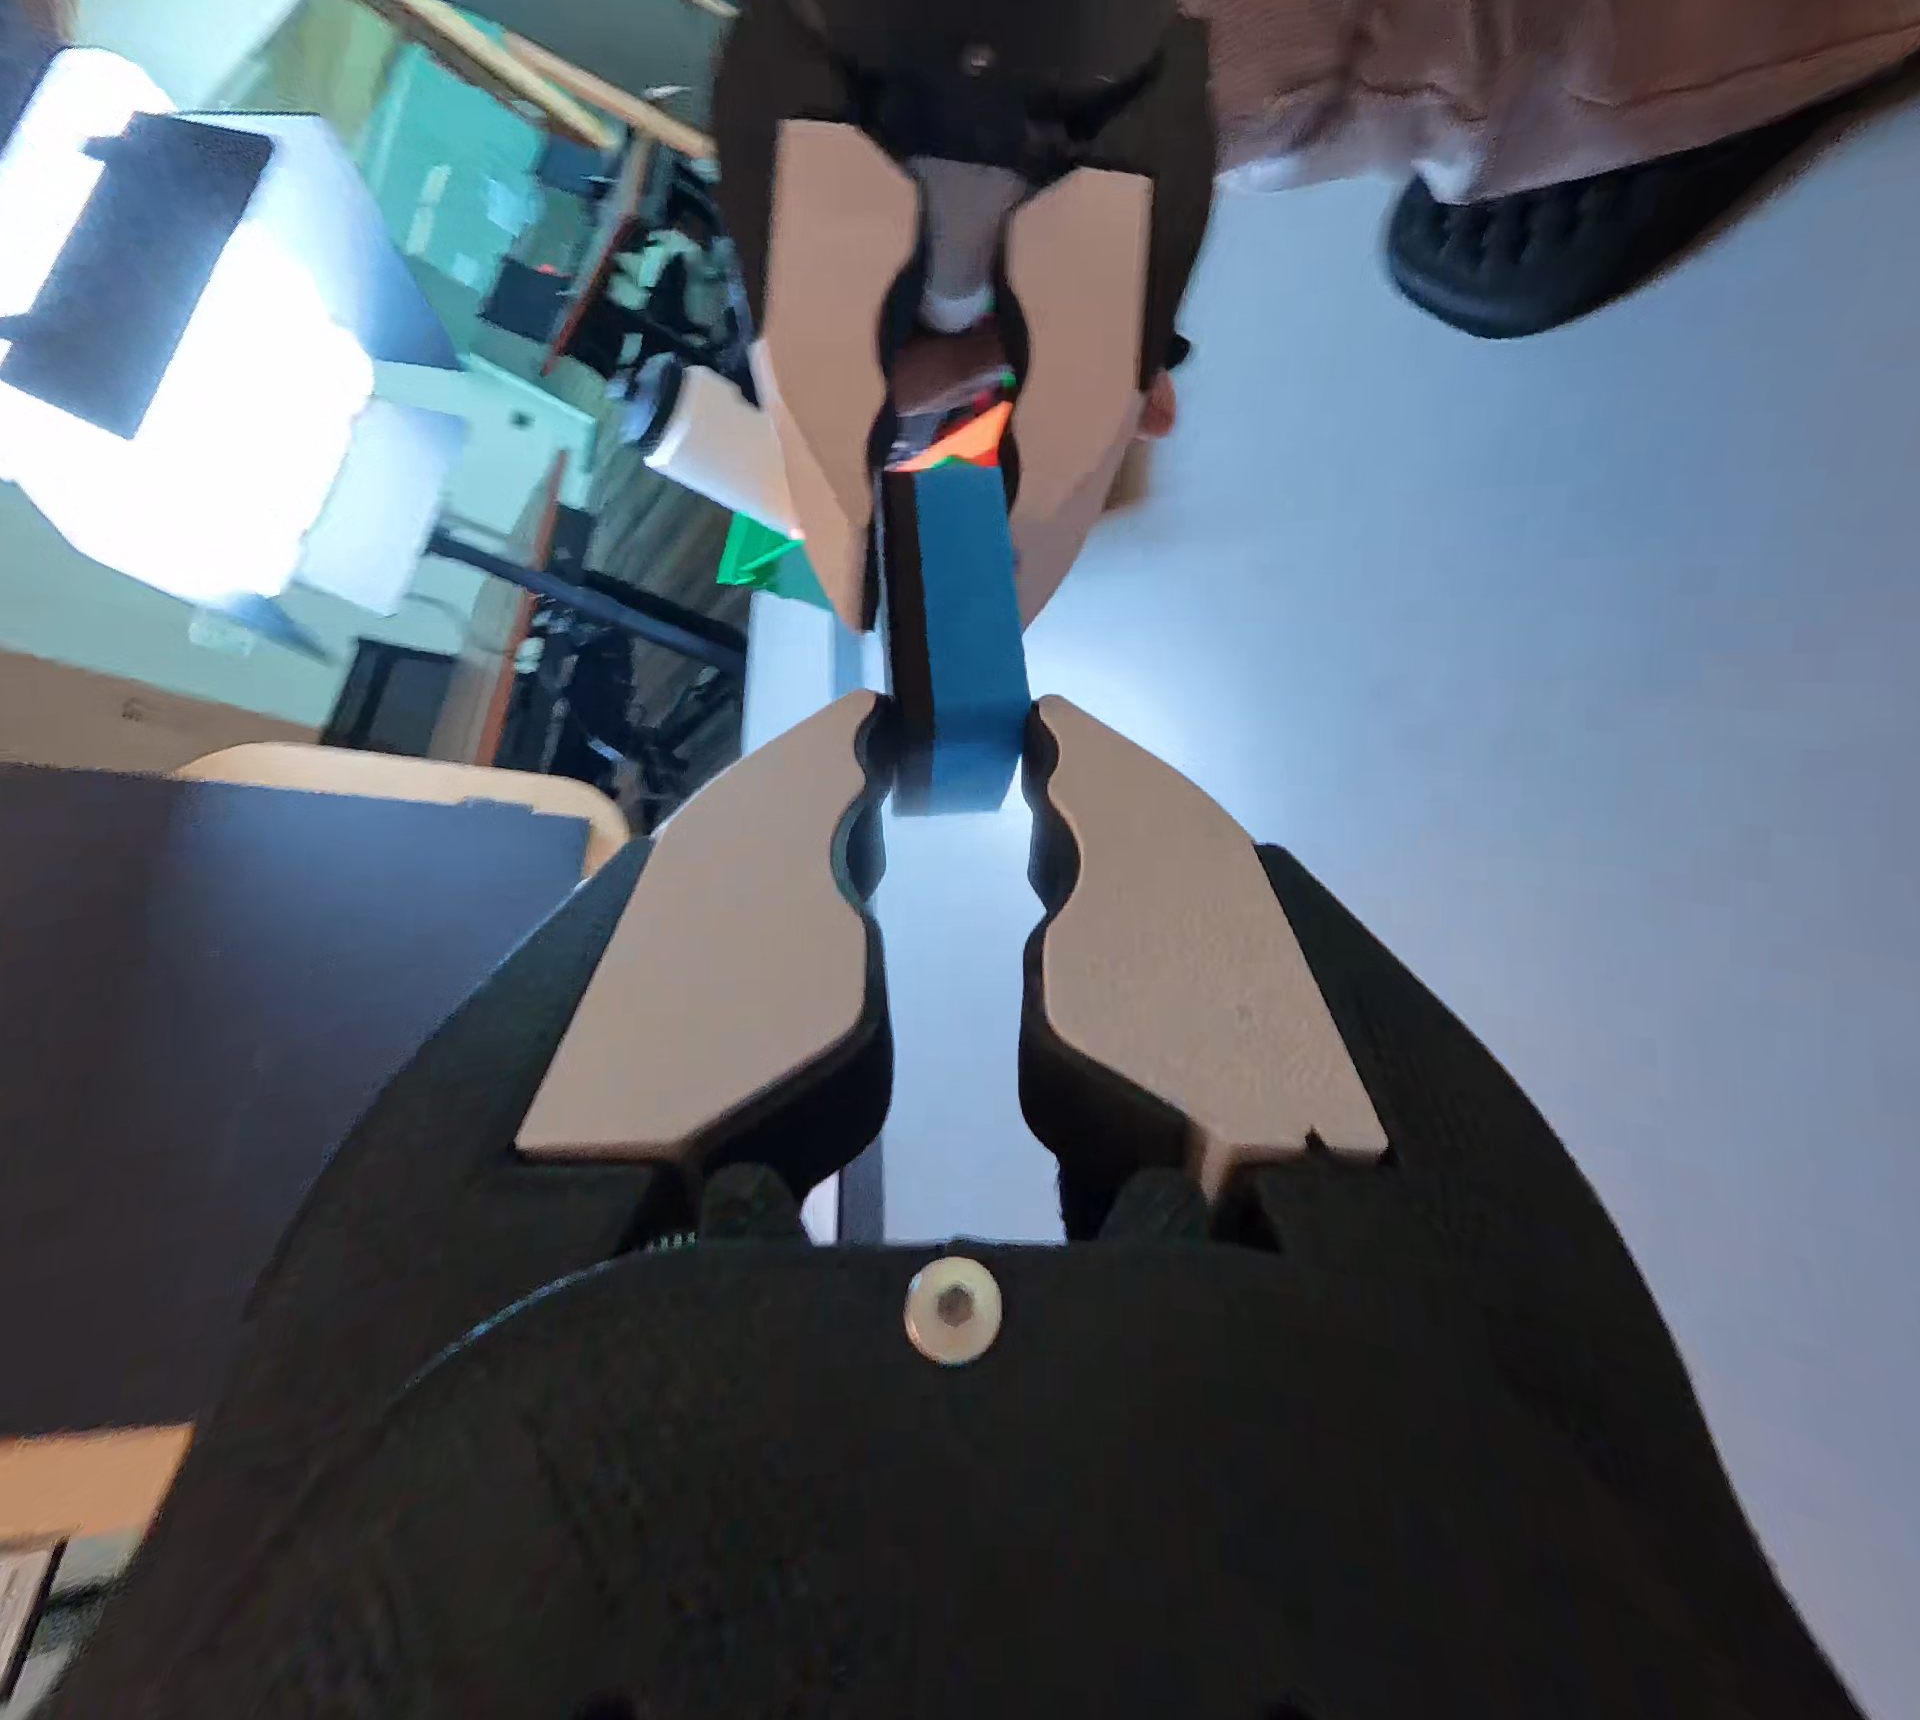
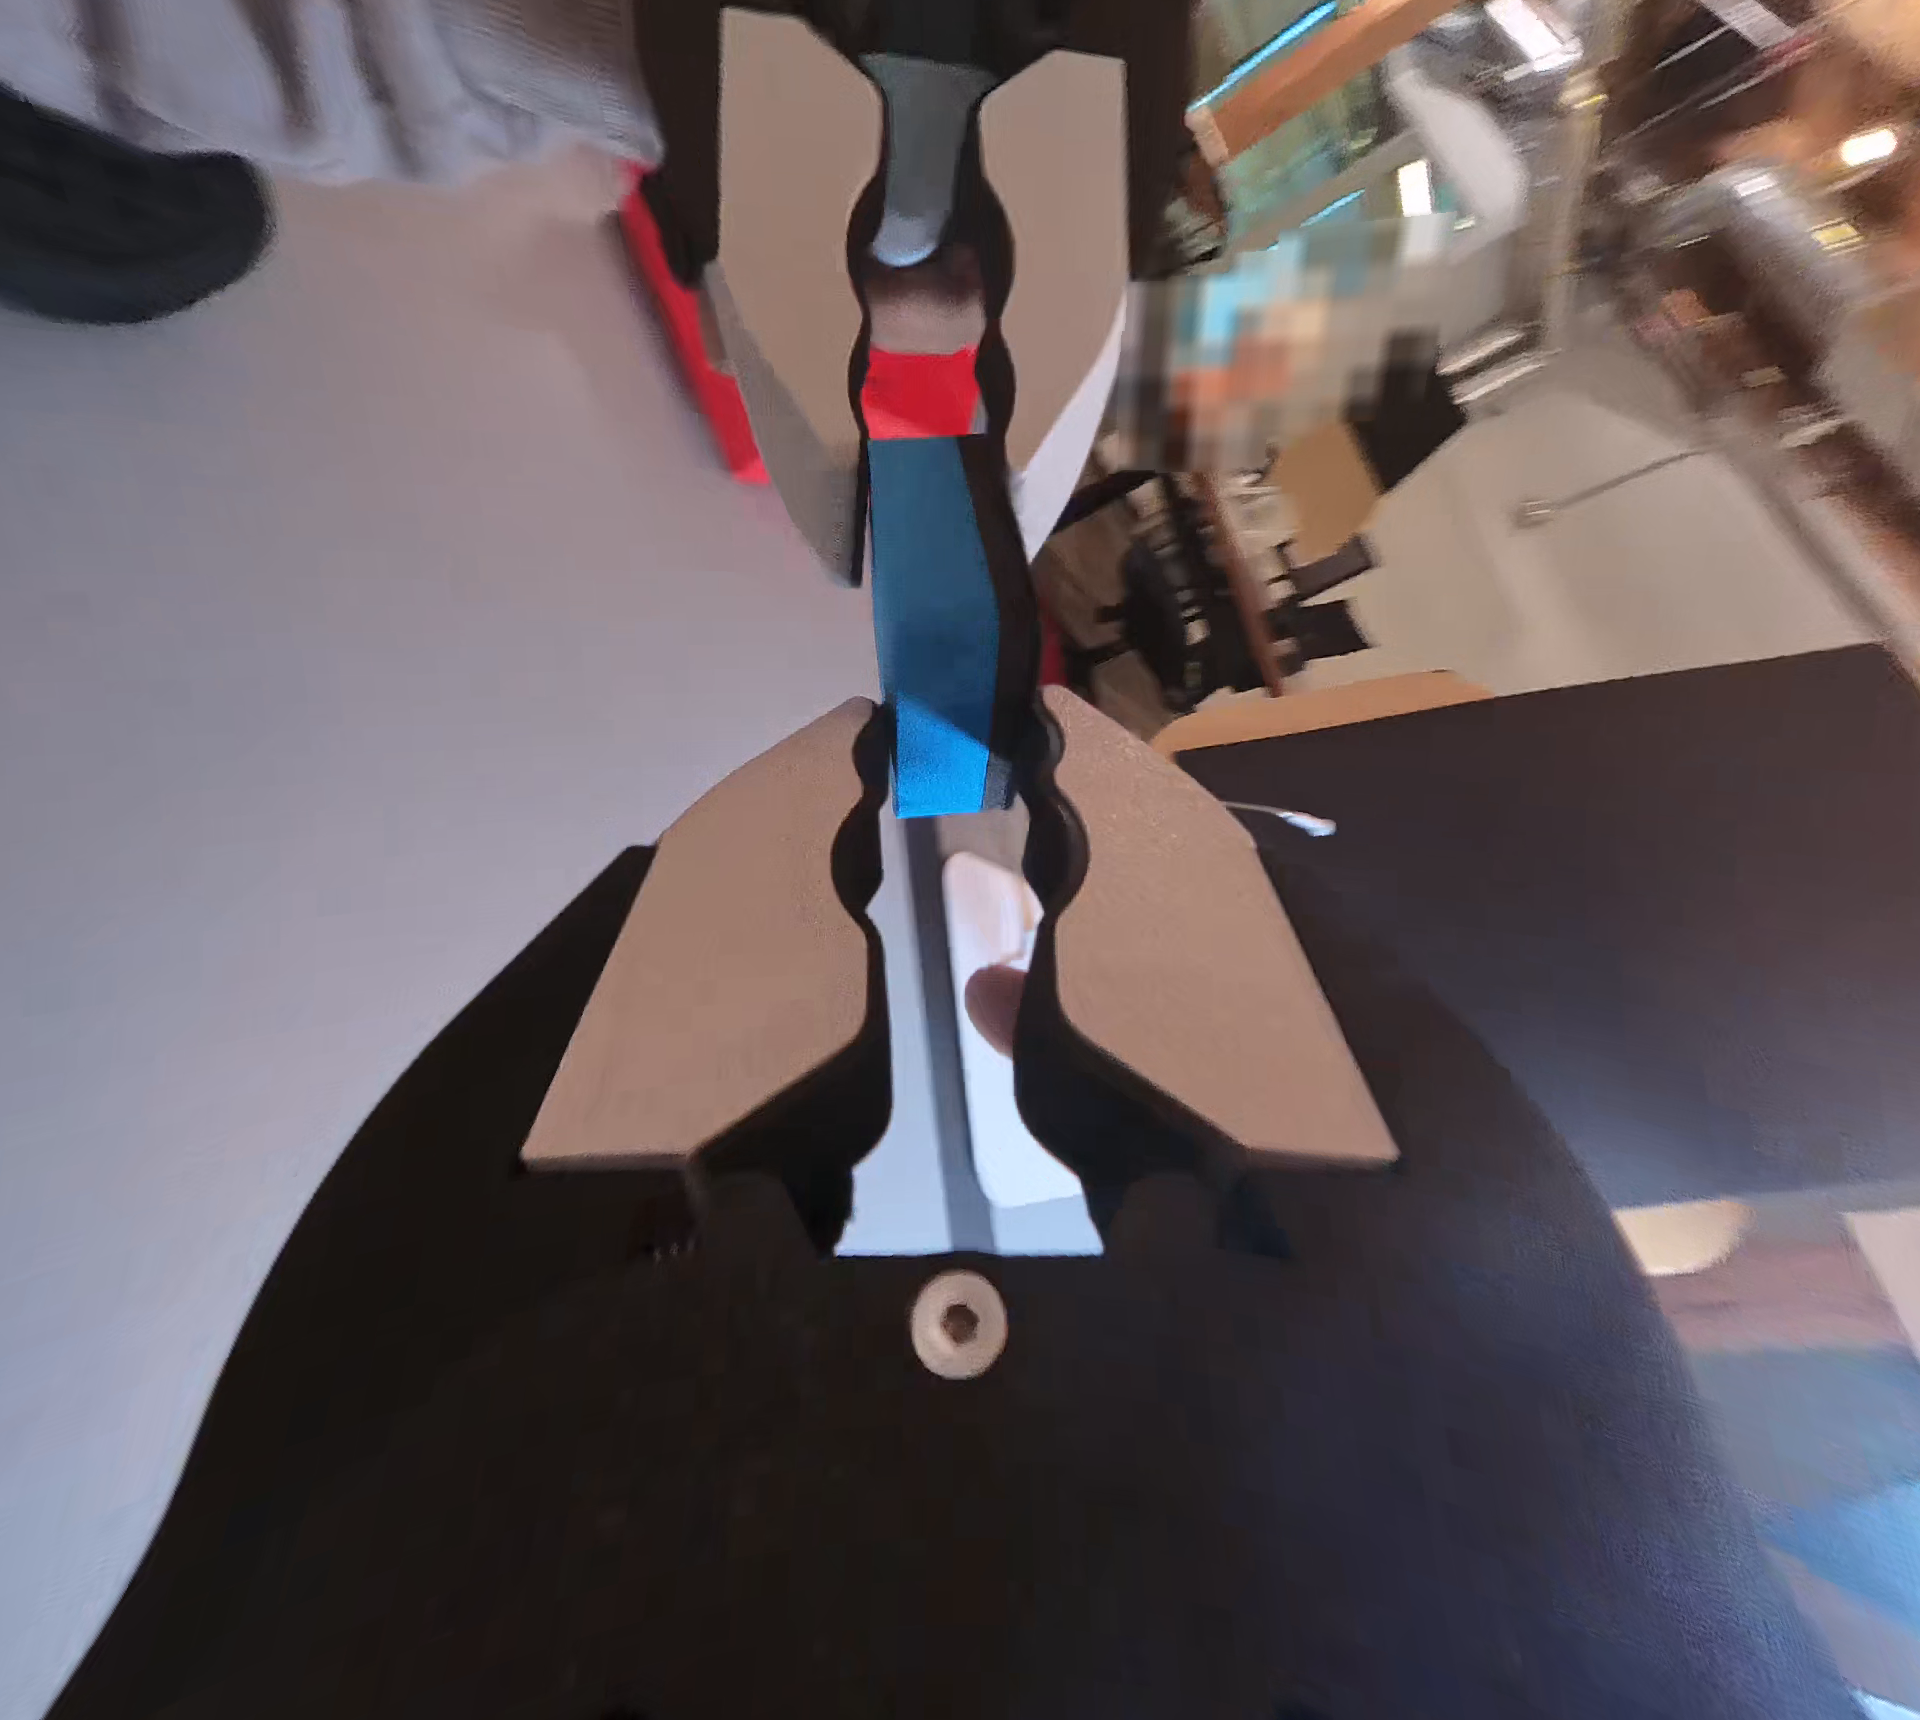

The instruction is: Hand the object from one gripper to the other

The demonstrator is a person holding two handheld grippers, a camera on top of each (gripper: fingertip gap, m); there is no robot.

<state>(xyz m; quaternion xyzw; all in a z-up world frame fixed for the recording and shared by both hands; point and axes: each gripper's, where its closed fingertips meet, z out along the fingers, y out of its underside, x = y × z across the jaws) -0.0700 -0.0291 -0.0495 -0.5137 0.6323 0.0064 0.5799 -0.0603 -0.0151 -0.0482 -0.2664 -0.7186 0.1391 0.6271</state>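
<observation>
The flat blue-faced slab with a black edge [image 1: 961,631], seemingly a light, stiff, smooth block, hangs above the pale floor, clamped at opposite ends by the left gripper [image 1: 958,720] and right gripper [image 2: 961,735], so each short end is the safest hold.

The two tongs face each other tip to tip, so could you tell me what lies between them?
A blue block with a black side spans the gap between the left tongs and the right tongs; both wrist views show each gripping one end.
</observation>
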